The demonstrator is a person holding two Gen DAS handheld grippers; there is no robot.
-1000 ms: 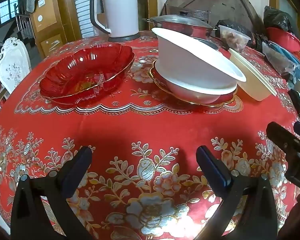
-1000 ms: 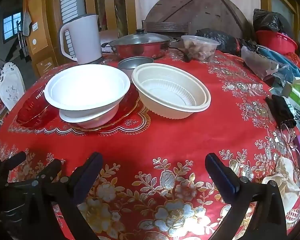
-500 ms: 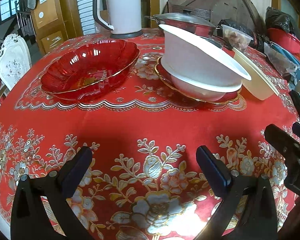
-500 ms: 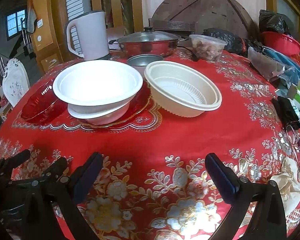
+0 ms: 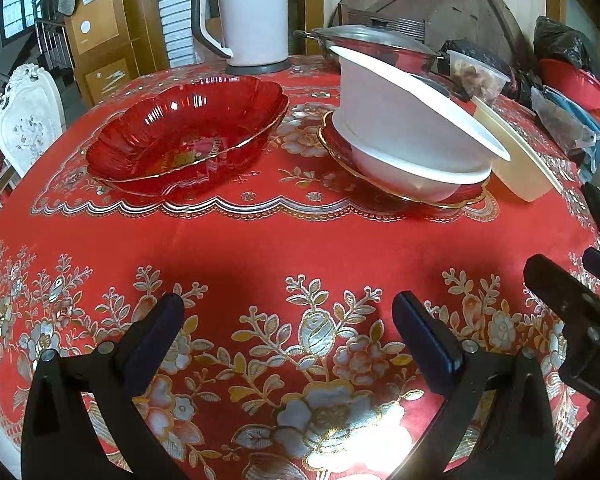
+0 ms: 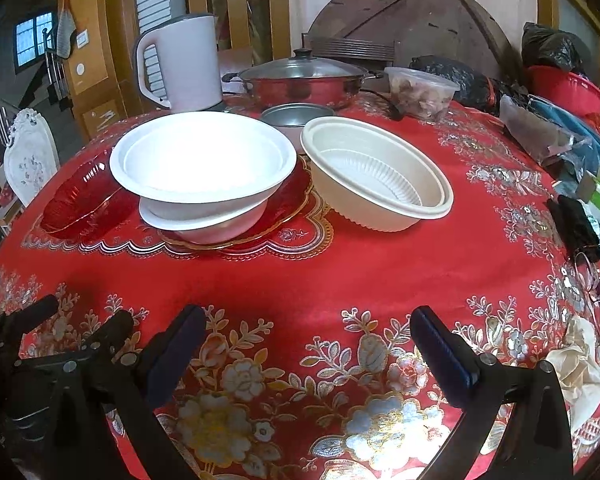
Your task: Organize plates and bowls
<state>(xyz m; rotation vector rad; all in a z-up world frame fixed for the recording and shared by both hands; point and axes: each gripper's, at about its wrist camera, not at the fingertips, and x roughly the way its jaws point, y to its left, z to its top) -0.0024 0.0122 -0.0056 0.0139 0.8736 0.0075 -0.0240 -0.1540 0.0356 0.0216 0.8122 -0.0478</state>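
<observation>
Two white bowls (image 5: 404,120) (image 6: 204,168) sit nested, the upper one tilted, on a red gold-rimmed plate (image 5: 466,196) (image 6: 288,204). Left of them stand stacked red glass dishes (image 5: 188,136) (image 6: 84,200). A cream ribbed bowl (image 6: 376,180) (image 5: 516,160) rests to the right of the white ones. My left gripper (image 5: 288,332) hovers open over the red flowered tablecloth, well short of the dishes. My right gripper (image 6: 304,344) is open too, near the table's front, with nothing between its fingers. Each gripper shows at the edge of the other's view.
At the back stand a white kettle (image 5: 252,16) (image 6: 184,64), a lidded steel pot (image 6: 304,80), a small metal bowl (image 6: 296,116) and a plastic food tub (image 6: 420,88). Bags, a red basin (image 6: 568,88) and clutter crowd the right edge. A white chair (image 5: 28,124) stands left.
Both grippers have moved forward toward the dishes, which now look larger and nearer. The jaws stay open and no dish has moved.
</observation>
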